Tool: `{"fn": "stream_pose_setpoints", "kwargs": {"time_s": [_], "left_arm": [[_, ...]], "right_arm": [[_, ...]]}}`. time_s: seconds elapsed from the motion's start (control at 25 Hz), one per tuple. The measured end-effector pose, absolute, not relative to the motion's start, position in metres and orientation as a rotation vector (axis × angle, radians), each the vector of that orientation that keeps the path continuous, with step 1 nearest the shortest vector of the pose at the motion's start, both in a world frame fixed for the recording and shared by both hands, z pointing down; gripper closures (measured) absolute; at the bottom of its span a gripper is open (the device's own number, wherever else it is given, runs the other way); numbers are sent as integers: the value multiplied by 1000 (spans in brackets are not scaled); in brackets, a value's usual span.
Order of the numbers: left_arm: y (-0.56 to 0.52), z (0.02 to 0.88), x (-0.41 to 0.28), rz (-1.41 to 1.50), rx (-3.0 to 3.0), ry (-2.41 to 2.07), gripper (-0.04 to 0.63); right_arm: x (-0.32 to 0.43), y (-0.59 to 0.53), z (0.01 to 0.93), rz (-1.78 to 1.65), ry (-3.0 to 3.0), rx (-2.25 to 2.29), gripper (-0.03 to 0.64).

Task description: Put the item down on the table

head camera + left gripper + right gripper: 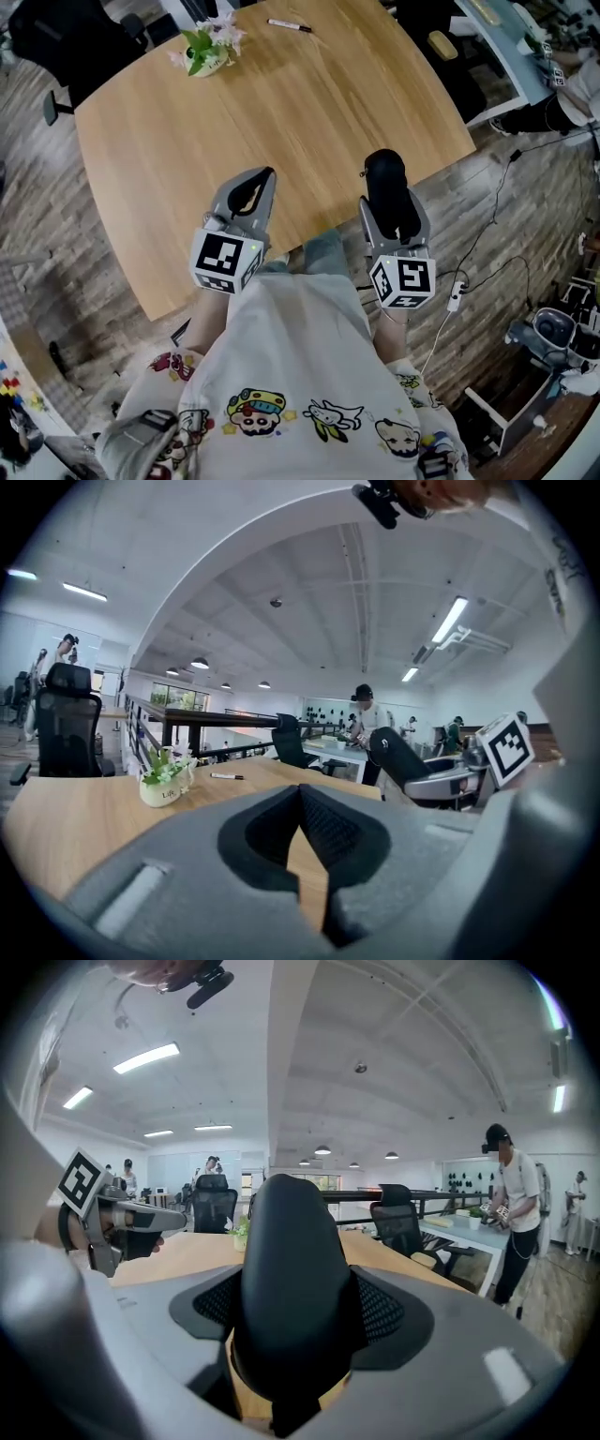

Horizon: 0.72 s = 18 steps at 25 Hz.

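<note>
The right claw [391,211] is clamped on a smooth, black, rounded item [383,176], which sits over the near edge of the wooden worktop [281,103]. The left claw [266,178] is beside it, jaw tips together and empty.

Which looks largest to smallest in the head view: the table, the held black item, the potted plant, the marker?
1. table
2. black item and potted plant: about alike; the item is nearer the camera, so unranked
3. marker
</note>
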<state>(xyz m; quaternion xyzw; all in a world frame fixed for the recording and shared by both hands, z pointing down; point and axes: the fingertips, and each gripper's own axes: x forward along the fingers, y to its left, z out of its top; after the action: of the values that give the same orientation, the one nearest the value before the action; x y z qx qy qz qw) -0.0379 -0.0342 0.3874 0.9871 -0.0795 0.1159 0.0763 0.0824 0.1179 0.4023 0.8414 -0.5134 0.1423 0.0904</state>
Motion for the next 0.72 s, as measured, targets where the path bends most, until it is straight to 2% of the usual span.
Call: {"fn": "stream_pose_setpoints", "kwargs": {"time_s": [0.32,0.72], "left_arm": [[-73,378,-10,328,2878,-603,595],[-84,376,9,348,2769,-970,595]], "right_arm": [[145,46,392,385,-1807,2258,265],[186,-3,396,372,-2101,1989,265]]}}
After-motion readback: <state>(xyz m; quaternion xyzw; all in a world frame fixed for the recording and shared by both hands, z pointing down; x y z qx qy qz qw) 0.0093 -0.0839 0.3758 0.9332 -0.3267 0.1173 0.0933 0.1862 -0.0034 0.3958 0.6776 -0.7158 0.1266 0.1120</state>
